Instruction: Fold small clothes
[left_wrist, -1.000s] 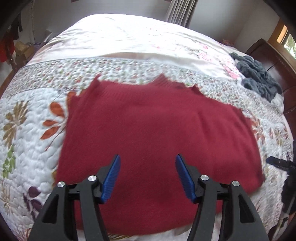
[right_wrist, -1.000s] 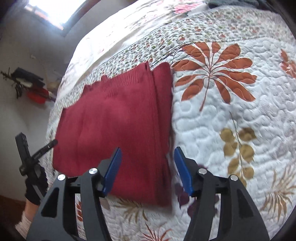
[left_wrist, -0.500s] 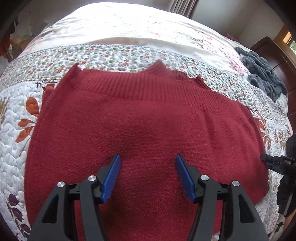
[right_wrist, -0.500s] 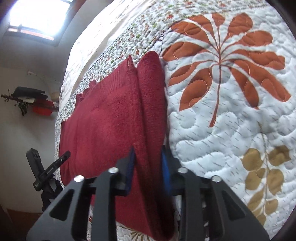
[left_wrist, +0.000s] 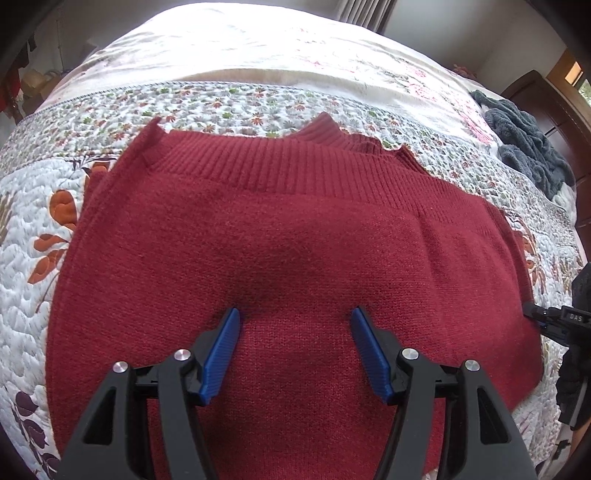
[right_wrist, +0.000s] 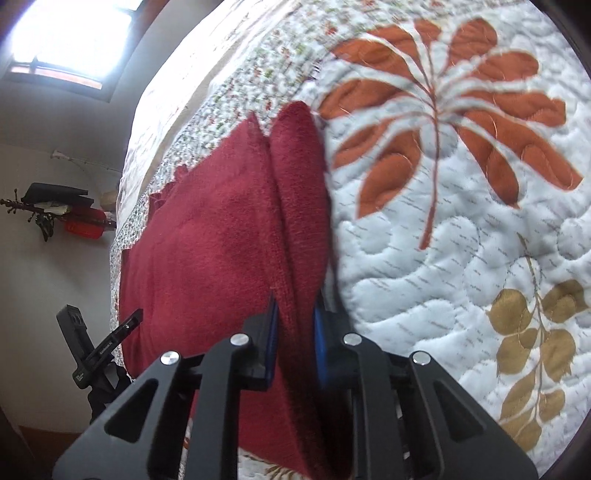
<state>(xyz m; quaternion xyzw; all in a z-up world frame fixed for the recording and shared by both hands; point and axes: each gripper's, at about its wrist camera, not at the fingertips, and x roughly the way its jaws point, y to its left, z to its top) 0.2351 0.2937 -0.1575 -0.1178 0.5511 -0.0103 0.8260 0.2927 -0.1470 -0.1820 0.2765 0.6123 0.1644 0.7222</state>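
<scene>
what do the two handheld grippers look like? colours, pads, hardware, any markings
Both match: matte black plastic frames with triangular cut-outs, silver round pivot screws and two fingers tipped with ribbed blue pads. That holds for the left gripper, and for the right gripper, whose pads show only edge-on. Seen from the other side, each body carries small white lettering, too small to read fully. No cables visible. No sleeves show.

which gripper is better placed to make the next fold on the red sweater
Right. The right gripper already has its jaws shut on the folded side edge of the red sweater, ready to lift. The left gripper hangs open above the middle, gripping nothing.
</scene>
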